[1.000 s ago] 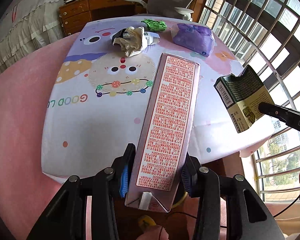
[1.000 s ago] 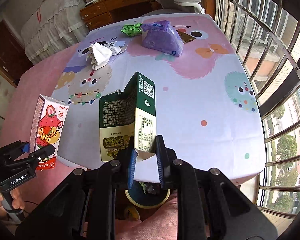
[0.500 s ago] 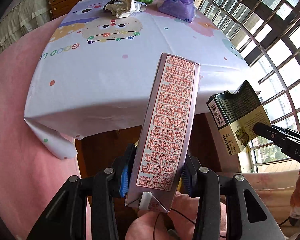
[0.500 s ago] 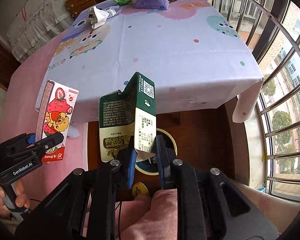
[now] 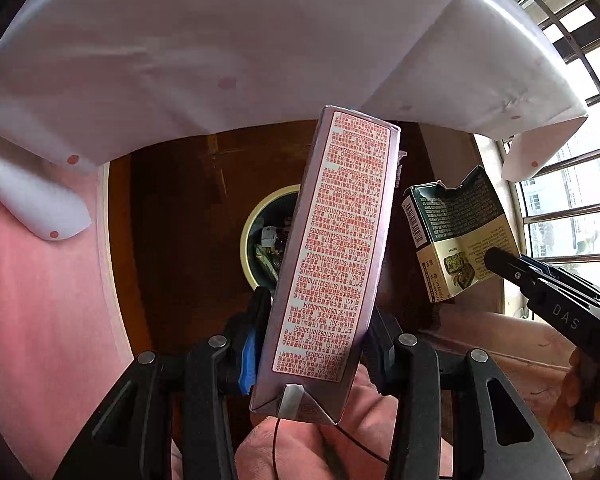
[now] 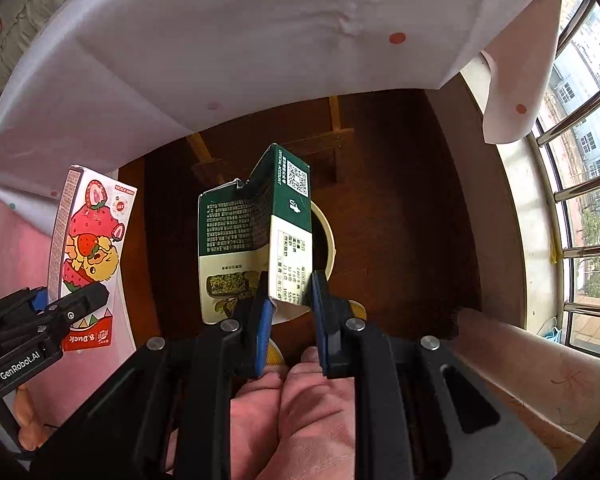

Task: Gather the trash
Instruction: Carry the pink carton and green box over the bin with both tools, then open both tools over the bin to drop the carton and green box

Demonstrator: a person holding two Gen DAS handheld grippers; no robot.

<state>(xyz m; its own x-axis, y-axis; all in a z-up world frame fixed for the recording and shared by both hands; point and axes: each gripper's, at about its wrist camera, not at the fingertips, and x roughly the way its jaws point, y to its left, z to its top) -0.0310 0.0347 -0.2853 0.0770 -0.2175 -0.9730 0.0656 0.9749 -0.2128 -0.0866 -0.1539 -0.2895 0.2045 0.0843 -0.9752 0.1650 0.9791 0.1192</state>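
Both grippers are below the table edge, over the floor.

Left gripper: its two fingers are clamped on the lower part of the strawberry carton. In the left wrist view I see the carton's narrow side, covered in red print. It stands upright and leans slightly to the right. The right wrist view shows its front with the strawberry cartoon.

Right gripper: pinching the bottom corner of the green box. One blue-padded finger sits on each side of the pale panel. The box has a torn top edge. It is held upright, with the QR-code side toward the camera.

Trash bin: round with a cream rim, standing on the dark wooden floor under the table. In the left wrist view it is partly hidden behind the carton, and some scraps show inside. In the right wrist view the green box covers most of it, with only the right arc of the rim showing.

The two packages are near each other but not touching. The white tablecloth with coloured dots hangs overhead, its corner drooping by the barred window.

My knees, in pink fabric, are at the bottom of both views.
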